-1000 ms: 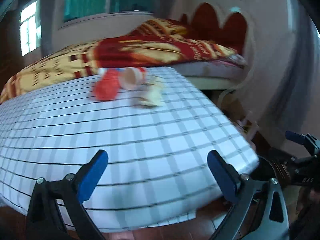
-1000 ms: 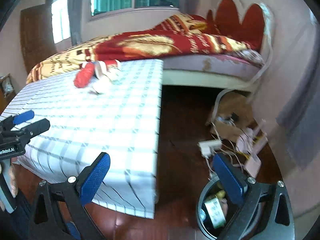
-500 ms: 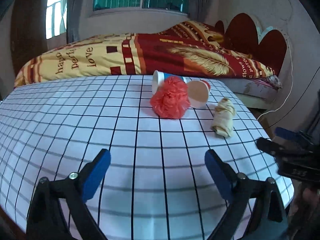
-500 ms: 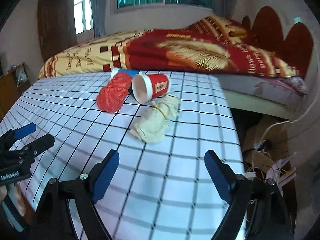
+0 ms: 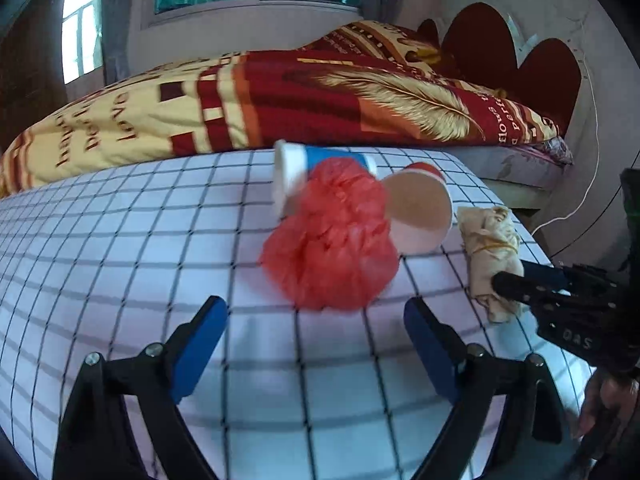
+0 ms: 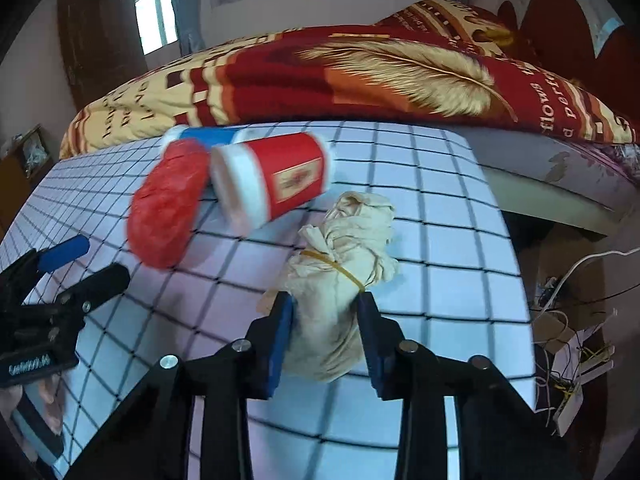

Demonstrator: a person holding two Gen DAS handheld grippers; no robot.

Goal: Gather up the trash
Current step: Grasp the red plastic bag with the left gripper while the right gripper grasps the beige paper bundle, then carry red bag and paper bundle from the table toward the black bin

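On the checked tablecloth (image 5: 120,240) lie a crumpled red plastic bag (image 5: 332,240), a blue paper cup (image 5: 320,160) on its side, a red paper cup (image 5: 420,208) on its side and a beige wad of paper (image 5: 488,248) tied with a rubber band. My left gripper (image 5: 316,332) is open, just short of the red bag. My right gripper (image 6: 324,320) has its pads against both sides of the beige wad (image 6: 340,280). The red cup (image 6: 276,184), red bag (image 6: 168,208) and blue cup (image 6: 208,134) lie beyond it.
A bed with a red and yellow blanket (image 5: 280,96) stands right behind the table. To the right of the table, on the floor, lie cables and a power strip (image 6: 568,392). The left gripper also shows in the right wrist view (image 6: 76,268).
Both grippers have moved forward over the table to the trash. The right gripper has narrowed from wide open onto the beige wad. The left one has come up to the red bag.
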